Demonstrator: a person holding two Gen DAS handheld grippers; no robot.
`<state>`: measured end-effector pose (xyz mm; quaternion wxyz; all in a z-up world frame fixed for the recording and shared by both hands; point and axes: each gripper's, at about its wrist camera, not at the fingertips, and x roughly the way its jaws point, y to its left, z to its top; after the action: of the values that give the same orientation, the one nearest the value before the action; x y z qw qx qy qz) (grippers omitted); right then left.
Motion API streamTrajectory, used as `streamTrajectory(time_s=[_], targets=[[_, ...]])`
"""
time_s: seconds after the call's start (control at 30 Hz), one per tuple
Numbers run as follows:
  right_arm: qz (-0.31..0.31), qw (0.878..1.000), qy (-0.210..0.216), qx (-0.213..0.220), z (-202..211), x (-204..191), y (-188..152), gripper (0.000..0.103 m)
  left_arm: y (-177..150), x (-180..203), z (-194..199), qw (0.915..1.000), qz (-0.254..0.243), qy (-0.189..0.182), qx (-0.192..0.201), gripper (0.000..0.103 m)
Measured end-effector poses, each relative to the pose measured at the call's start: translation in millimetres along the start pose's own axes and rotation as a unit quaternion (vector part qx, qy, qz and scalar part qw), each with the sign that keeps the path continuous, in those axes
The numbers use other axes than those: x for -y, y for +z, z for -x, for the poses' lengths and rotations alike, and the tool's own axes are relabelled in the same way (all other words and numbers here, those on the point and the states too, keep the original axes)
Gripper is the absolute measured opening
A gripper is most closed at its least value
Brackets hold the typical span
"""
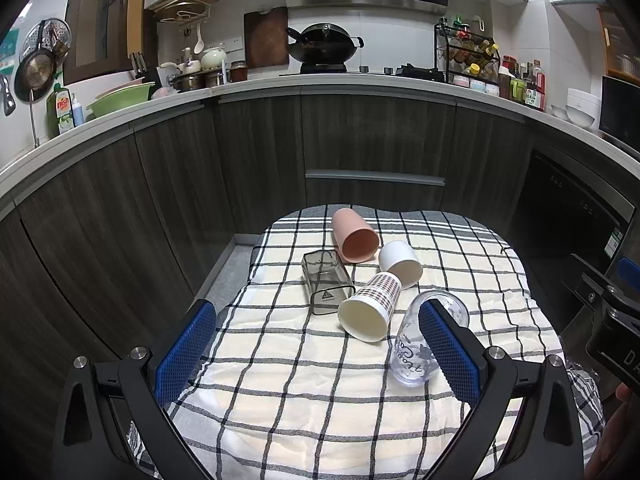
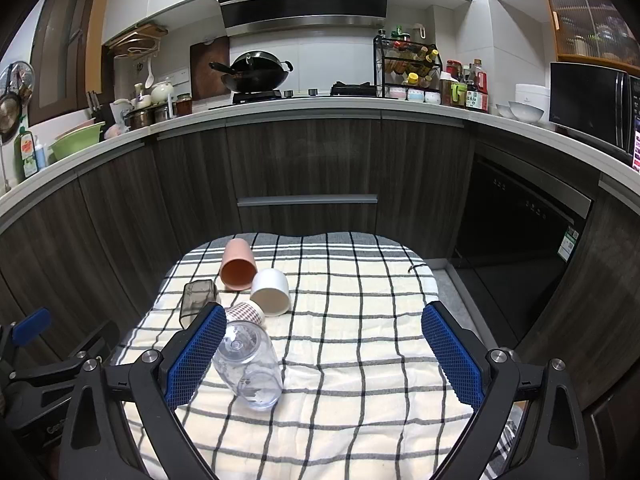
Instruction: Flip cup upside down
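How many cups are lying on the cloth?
5, all tipped over: pink cup farthest, white cup beside it, smoky square cup left, plaid cup middle, clear cup nearest.

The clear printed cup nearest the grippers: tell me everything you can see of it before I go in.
The clear printed cup looks like thin transparent plastic or glass with a faint bluish tint and dark script and floral print on its wall. It lies on its side on the checked cloth, base toward the plaid paper cup and mouth toward the cameras. Whether the two touch is unclear. Neither the left gripper nor the right gripper holds it; both sets of jaws are open.
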<state>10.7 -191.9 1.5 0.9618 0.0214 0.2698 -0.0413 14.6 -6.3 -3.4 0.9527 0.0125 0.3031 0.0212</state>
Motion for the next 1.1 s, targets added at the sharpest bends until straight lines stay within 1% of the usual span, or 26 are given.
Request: streamTrajectory(time_s=[0.53,1.1], targets=[[-0.001,1.000,0.000,-0.001,2.3,-0.1,-0.3,0.098,-1.0,2.3,-0.9,1.0000,0.000,-0.008,-0.004,0.103],[-0.003,1.000,0.000,-0.004,3.5,0.7,-0.9,0.098,0.1,-1.5,-1.3,1.0000,0.004,-0.007,-0.004,0.103]])
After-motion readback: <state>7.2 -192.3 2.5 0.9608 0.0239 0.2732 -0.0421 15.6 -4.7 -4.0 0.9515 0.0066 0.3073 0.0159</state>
